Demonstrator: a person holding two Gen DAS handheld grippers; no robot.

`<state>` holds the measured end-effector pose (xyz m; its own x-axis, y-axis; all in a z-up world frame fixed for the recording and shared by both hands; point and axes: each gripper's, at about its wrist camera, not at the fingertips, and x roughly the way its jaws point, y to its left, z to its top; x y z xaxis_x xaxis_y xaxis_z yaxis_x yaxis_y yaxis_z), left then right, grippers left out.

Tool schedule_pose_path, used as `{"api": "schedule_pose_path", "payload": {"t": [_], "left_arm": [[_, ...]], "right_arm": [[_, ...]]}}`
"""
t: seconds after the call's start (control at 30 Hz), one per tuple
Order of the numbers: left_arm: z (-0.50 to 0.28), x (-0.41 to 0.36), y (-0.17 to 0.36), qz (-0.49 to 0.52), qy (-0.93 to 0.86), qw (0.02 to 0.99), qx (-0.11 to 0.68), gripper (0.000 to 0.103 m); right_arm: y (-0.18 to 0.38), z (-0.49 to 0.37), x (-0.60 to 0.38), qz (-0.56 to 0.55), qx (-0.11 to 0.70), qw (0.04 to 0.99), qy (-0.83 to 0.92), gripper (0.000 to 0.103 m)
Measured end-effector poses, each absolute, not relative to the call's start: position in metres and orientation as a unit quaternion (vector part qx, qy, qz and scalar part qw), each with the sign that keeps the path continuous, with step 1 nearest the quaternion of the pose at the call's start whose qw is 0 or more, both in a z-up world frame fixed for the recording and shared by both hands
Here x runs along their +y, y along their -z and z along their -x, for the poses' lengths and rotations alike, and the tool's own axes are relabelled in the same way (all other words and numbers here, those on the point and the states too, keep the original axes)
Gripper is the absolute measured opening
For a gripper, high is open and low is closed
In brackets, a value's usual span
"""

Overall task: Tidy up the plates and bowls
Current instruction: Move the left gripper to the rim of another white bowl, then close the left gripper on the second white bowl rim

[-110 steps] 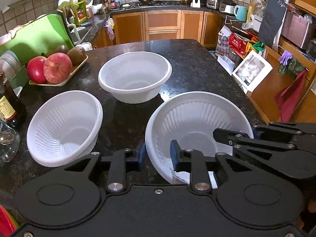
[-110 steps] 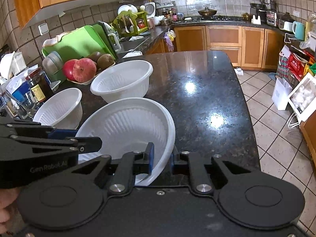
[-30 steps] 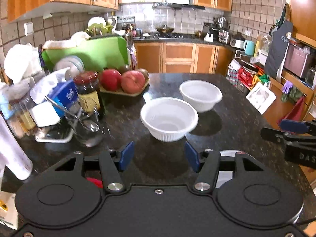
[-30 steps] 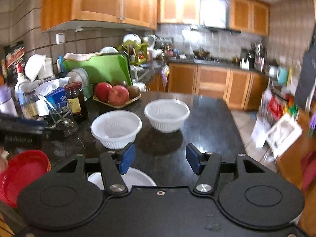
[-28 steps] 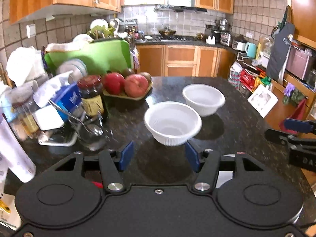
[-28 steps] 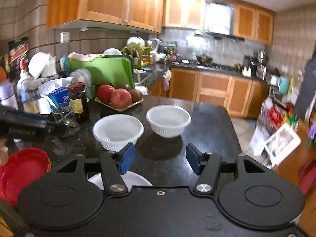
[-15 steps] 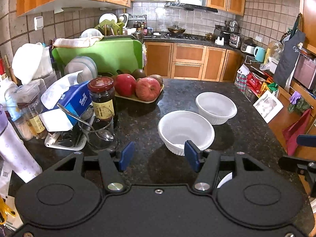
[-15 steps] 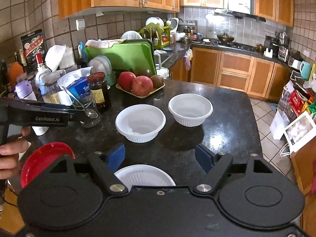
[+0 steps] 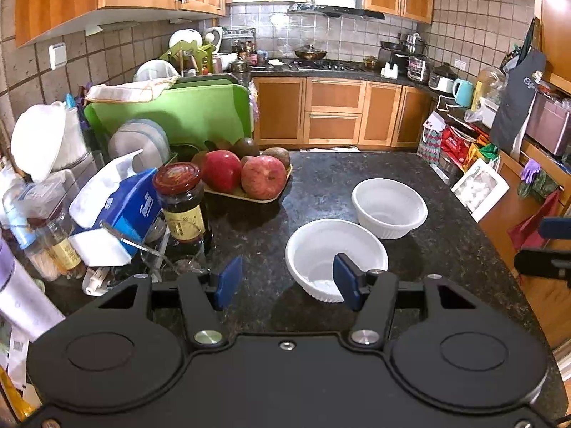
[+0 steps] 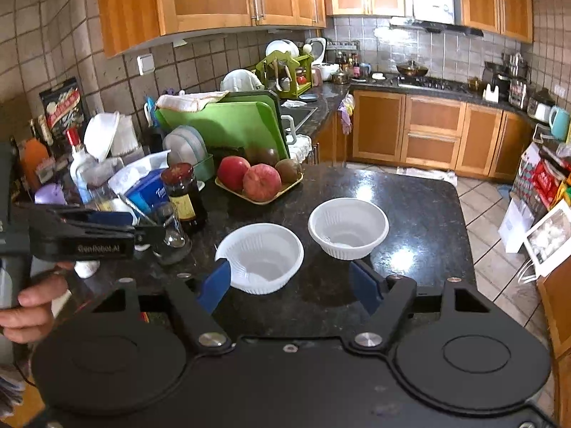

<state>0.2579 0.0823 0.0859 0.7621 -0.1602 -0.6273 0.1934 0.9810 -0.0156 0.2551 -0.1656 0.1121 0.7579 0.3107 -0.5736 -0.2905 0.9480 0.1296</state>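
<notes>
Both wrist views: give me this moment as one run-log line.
left gripper: open, empty | right gripper: open, empty | near white bowl: on counter, ungrasped | far white bowl: on counter, apart

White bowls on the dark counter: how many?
2: the nearer white bowl just ahead of the claws, the farther white bowl behind it to the right. Others may be hidden below.

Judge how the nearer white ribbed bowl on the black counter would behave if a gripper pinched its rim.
The nearer bowl looks thin and empty, so probably light. Its ribbed wall may flex when pinched. On the glossy counter it could slide if pushed.
</notes>
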Motion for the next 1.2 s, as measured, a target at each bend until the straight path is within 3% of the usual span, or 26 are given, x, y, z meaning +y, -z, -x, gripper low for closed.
{"api": "schedule_pose_path", "payload": {"t": [0.2,0.33,0.5,0.57,0.77,0.97,1.2], "left_arm": [[-0.280,0.076,-0.078,-0.036,0.089,0.927,0.363,0.062],[-0.290,0.072,-0.069,-0.041,0.087,0.920,0.380,0.062],[-0.300,0.070,-0.062,-0.042,0.082,0.912,0.400,0.061],[-0.304,0.070,-0.061,-0.043,0.082,0.910,0.404,0.061],[-0.320,0.064,-0.055,-0.051,0.084,0.904,0.417,0.049],[-0.338,0.057,-0.047,-0.060,0.086,0.895,0.433,0.040],[-0.368,0.056,-0.036,-0.059,0.082,0.883,0.459,0.040]], "right_arm": [[-0.103,-0.289,-0.157,-0.042,0.361,0.917,-0.166,0.070],[-0.087,-0.314,-0.147,-0.043,0.397,0.904,-0.155,0.057],[-0.069,-0.342,-0.139,-0.045,0.430,0.891,-0.139,0.052],[-0.063,-0.351,-0.135,-0.046,0.437,0.888,-0.134,0.045],[-0.046,-0.378,-0.126,-0.048,0.454,0.880,-0.130,0.032],[-0.032,-0.407,-0.125,-0.053,0.474,0.871,-0.117,0.030],[-0.016,-0.433,-0.126,-0.063,0.491,0.860,-0.122,0.030]]}}
